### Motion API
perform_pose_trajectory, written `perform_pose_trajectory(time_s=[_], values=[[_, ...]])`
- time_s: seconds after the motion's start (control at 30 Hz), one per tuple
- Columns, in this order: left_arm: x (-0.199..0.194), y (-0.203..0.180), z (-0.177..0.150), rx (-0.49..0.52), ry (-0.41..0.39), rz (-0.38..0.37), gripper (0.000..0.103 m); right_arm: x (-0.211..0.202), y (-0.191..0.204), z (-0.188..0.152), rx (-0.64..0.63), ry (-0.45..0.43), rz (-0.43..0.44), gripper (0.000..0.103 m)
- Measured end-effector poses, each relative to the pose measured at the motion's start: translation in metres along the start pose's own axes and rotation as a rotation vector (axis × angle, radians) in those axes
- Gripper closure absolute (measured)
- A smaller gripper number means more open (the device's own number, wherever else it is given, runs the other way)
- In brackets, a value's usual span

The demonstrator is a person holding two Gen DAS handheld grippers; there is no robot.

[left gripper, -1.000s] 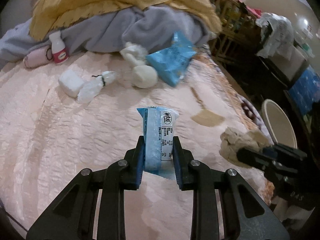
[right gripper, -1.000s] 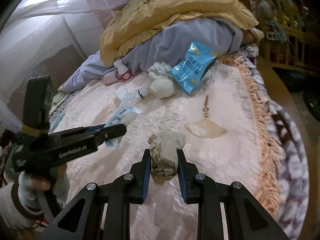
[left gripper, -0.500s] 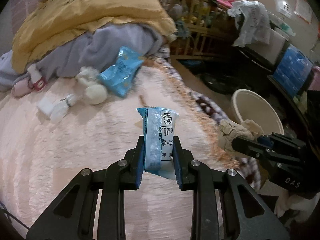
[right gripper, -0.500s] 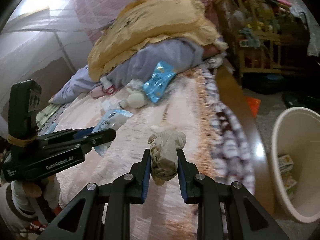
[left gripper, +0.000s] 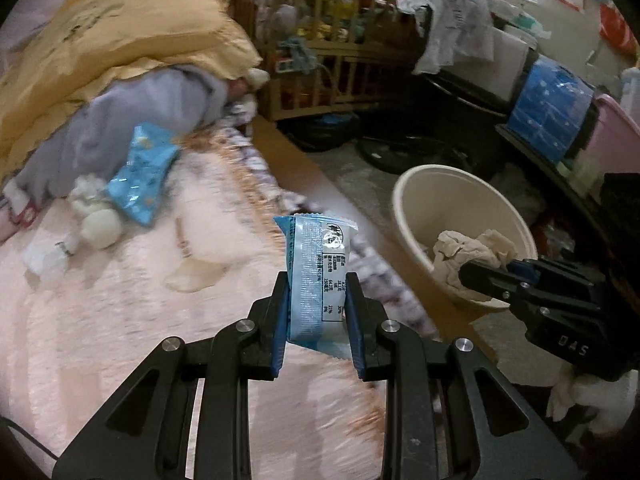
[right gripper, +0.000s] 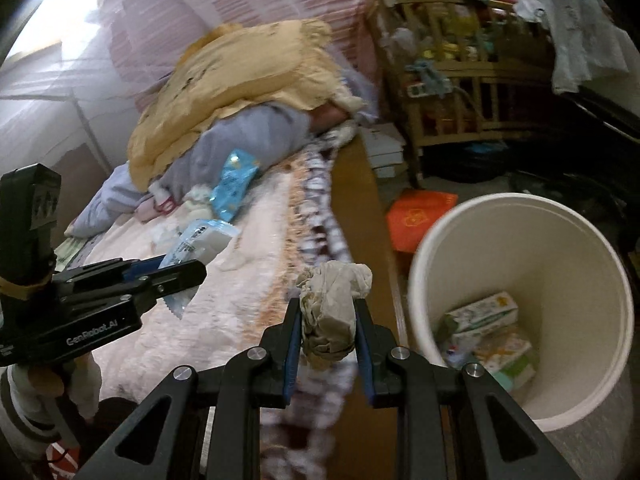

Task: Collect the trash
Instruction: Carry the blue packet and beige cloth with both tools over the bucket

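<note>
The left gripper [left gripper: 316,300] points downward over the edge of a pink bed [left gripper: 120,320], its jaws clamped on a blue and white snack wrapper [left gripper: 316,276] that stands upright between the pads. The right gripper [right gripper: 327,320] also tilts down, just beside a cream waste bin [right gripper: 472,232] on the floor, its jaws closed on a crumpled beige tissue wad [right gripper: 330,308]. In the left wrist view the wad hangs over the bin's near rim. A gloved hand [right gripper: 52,392] holds the left gripper's handle, left of the bin.

Inside the bin lie small cartons [right gripper: 486,336]. An orange packet [right gripper: 420,216] rests on the floor just behind the bin. Farther from the bin, on the bed, lie a blue snack bag [left gripper: 142,172], a white soft toy [left gripper: 94,216], grey bedding [left gripper: 132,120] and a yellow quilt [left gripper: 120,32]. A wooden cot [right gripper: 460,92] stands beyond the bin.

The left gripper's side reads "GenRobot.AI". The wrapper's print is too small to read.
</note>
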State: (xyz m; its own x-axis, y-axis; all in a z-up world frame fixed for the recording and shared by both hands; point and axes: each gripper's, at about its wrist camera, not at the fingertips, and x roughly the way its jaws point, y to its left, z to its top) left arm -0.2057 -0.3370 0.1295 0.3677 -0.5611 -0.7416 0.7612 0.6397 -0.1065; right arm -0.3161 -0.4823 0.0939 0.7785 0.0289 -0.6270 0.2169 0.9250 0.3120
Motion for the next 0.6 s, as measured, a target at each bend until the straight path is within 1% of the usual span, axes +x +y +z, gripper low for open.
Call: perform_pose_trajectory(time_s=[0.33,0.6], values=[[0.028,-0.049,0.016,0.036,0.024,-0.094,0.080,-0.017,-0.056,-0.005,0.068,-0.016,-0.065,0.079],[0.054,-0.075,0.024,0.039,0.056,-0.121,0.080,-0.017,-0.091,-0.008,0.128,-0.022,-0.096,0.079]])
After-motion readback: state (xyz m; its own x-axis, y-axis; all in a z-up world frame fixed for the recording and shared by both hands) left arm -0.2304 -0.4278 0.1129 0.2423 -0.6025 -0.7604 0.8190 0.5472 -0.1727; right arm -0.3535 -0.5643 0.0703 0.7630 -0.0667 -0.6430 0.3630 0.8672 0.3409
